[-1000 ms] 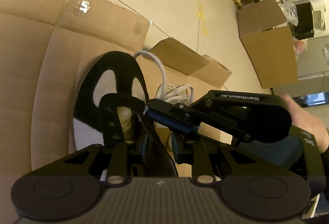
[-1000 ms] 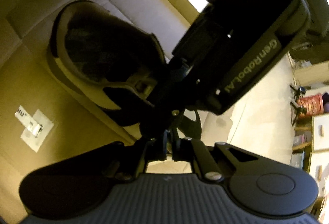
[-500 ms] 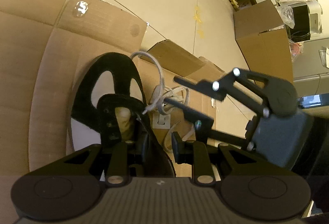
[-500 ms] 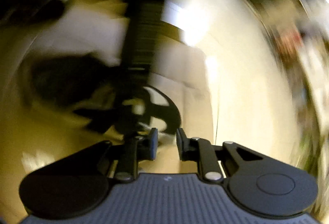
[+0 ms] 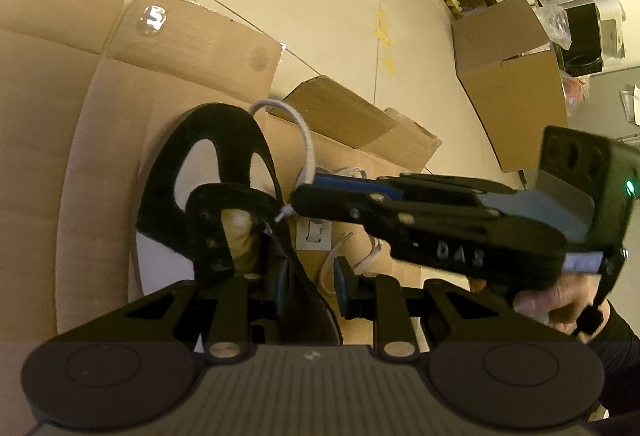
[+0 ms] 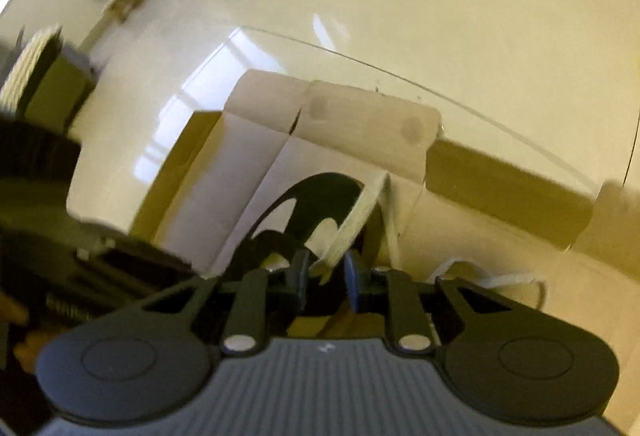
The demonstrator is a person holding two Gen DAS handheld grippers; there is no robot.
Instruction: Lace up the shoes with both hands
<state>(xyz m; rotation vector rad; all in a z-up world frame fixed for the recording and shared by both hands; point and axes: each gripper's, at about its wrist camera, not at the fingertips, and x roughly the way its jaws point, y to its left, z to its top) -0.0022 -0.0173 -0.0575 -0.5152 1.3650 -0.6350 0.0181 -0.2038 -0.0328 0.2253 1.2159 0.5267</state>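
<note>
- Left tongs [image 5: 310,284]: closed on the shoe's side wall, which stands between the two pads. The left pad is flat against it, and the wall meets the right finger lower down.
- Shoe [image 5: 236,140]: black upper with pale panels. It lies straight ahead of the left tongs, toe pointing away and tongue opening just past the left pad.
- Right tongs [image 5: 295,201]: they reach in from the right, across the front of the left tongs, with their tips at the shoe's eyelet edge. The jaws are closing on the lace. Their own camera shows the pale lace running between the pads. From the left camera the fingers look drawn almost together at the lace's tip.
- Lace [image 5: 306,140]: off-white. It arches up from beside the shoe's toe and comes down behind the right tongs, with loose coils lying under them.
- Hand [image 5: 560,300]: it grips the right tongs' handle, at the far right.
- Cardboard sheet [image 5: 100,156]: flattened, lying under the shoe and both tongs.
- Cardboard box [image 5: 508,84]: it stands well beyond the right tongs.
</note>
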